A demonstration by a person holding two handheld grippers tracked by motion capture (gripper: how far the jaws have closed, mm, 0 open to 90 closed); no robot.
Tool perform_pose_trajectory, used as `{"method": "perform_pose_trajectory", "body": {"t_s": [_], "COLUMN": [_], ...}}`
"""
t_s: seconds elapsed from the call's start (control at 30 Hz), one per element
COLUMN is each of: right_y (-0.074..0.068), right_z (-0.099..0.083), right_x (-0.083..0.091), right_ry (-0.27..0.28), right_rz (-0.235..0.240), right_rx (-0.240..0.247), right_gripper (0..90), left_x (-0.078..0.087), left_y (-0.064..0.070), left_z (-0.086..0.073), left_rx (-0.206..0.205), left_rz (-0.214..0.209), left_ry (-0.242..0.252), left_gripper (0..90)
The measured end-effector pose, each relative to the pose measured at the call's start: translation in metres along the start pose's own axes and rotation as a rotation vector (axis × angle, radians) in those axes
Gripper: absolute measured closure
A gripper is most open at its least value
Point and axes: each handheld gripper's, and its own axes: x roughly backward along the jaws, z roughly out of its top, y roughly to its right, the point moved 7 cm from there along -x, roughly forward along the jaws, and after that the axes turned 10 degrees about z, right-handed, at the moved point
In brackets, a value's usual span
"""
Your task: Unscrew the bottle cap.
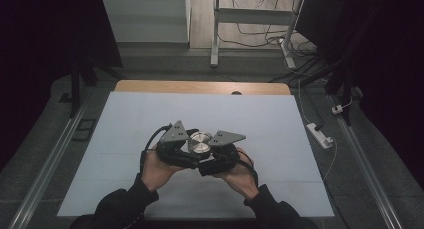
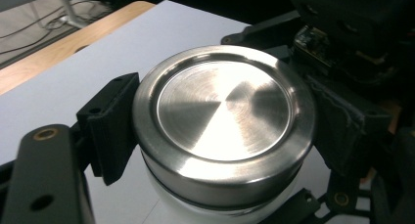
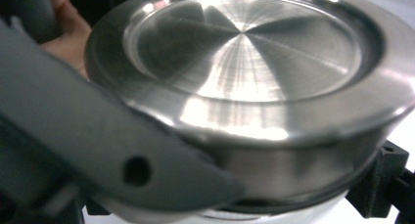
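Note:
A round jar with a brushed steel lid [image 1: 200, 141] and a white body [image 2: 166, 207] is held just above the white sheet, near its middle. My left gripper [image 1: 172, 145] comes in from the left and is shut on the jar; its black pads [image 2: 115, 126] press on both sides at rim height. From the right, my right gripper [image 1: 223, 150] meets the same jar. In the right gripper view a blurred grey finger [image 3: 98, 150] lies against the lid's rim [image 3: 254, 121]. The other gripper's body [image 2: 342, 33] shows behind the lid.
A white sheet [image 1: 150, 119] covers a wooden table [image 1: 200, 86]. A white power strip [image 1: 320, 135] and cables lie on the floor at the right. Desk legs [image 1: 215, 34] stand beyond the table. Metal rails [image 1: 45, 164] run along both sides.

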Motion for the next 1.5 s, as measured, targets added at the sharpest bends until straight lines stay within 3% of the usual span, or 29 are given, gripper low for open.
{"method": "perform_pose_trajectory", "body": {"t_s": [0.13,0.23,0.3,0.37,0.43,0.5,0.57,0.63,0.67,0.7,0.83,0.87,0.97,1.03,1.1,1.17,1.23,1.27,1.33,1.4,1.5], "right_y": [0.002,0.002,0.002,0.002,0.001,0.0,-0.003,-0.007,-0.013,-0.016,-0.027,-0.034,-0.04,-0.039,-0.034,-0.031,-0.021,-0.021,-0.015,-0.012,-0.011], "right_z": [0.0,-0.001,-0.002,-0.001,0.0,0.0,0.001,0.001,0.001,0.001,0.001,0.001,0.001,0.001,0.002,0.003,0.003,0.003,0.001,0.0,-0.001], "right_x": [0.0,0.0,0.0,0.001,0.001,0.002,0.003,0.002,0.001,0.0,-0.002,-0.003,-0.003,-0.002,-0.001,-0.001,0.0,0.0,0.0,-0.001,-0.003], "right_ry": [0.004,0.008,0.013,0.026,0.033,0.035,0.029,0.021,0.011,0.009,-0.007,-0.015,-0.031,-0.026,-0.017,-0.013,-0.006,-0.006,-0.006,-0.01,-0.01], "right_rz": [-0.027,-0.027,-0.016,0.002,0.016,0.035,0.073,0.113,0.169,0.193,0.26,0.293,0.309,0.304,0.273,0.253,0.188,0.188,0.144,0.116,0.104], "right_rx": [-0.004,-0.009,-0.016,-0.023,-0.016,-0.012,0.0,0.017,0.042,0.054,0.091,0.119,0.142,0.142,0.13,0.12,0.077,0.077,0.061,0.044,0.034], "right_gripper": [14.7,14.7,14.7,14.7,14.7,14.7,14.7,14.7,14.7,14.7,14.7,14.7,14.7,14.7,14.7,14.7,14.7,14.7,14.7,14.7,14.7], "left_x": [-0.002,-0.003,-0.003,0.0,0.004,0.012,0.022,0.029,0.033,0.035,0.035,0.035,0.034,0.034,0.031,0.027,0.021,0.019,0.016,0.016,0.019], "left_y": [0.001,0.001,0.0,-0.001,-0.005,-0.012,-0.017,-0.02,-0.019,-0.018,-0.013,-0.011,-0.005,-0.006,-0.007,-0.006,-0.005,-0.005,-0.005,-0.004,-0.003], "left_z": [0.0,0.0,0.0,0.003,0.006,0.008,0.008,0.005,0.002,-0.001,-0.01,-0.011,-0.014,-0.013,-0.011,-0.007,-0.004,-0.002,0.002,0.004,0.006], "left_rx": [0.027,0.03,0.033,0.054,0.049,0.024,-0.005,-0.063,-0.106,-0.15,-0.256,-0.264,-0.292,-0.288,-0.252,-0.216,-0.178,-0.156,-0.105,-0.069,-0.066], "left_rz": [0.03,0.014,-0.01,-0.075,-0.111,-0.141,-0.232,-0.318,-0.362,-0.388,-0.424,-0.447,-0.478,-0.465,-0.426,-0.365,-0.286,-0.254,-0.201,-0.186,-0.176], "left_ry": [0.0,-0.013,-0.007,0.001,-0.006,0.0,0.016,0.013,0.018,0.02,-0.015,-0.018,-0.001,0.009,0.012,0.013,0.007,0.004,0.011,0.012,0.008], "left_gripper": [19.2,19.0,18.5,13.7,7.6,4.2,3.4,4.1,6.8,7.6,10.0,12.8,18.7,19.2,19.5,19.5,19.6,19.6,19.6,19.7,19.7]}}
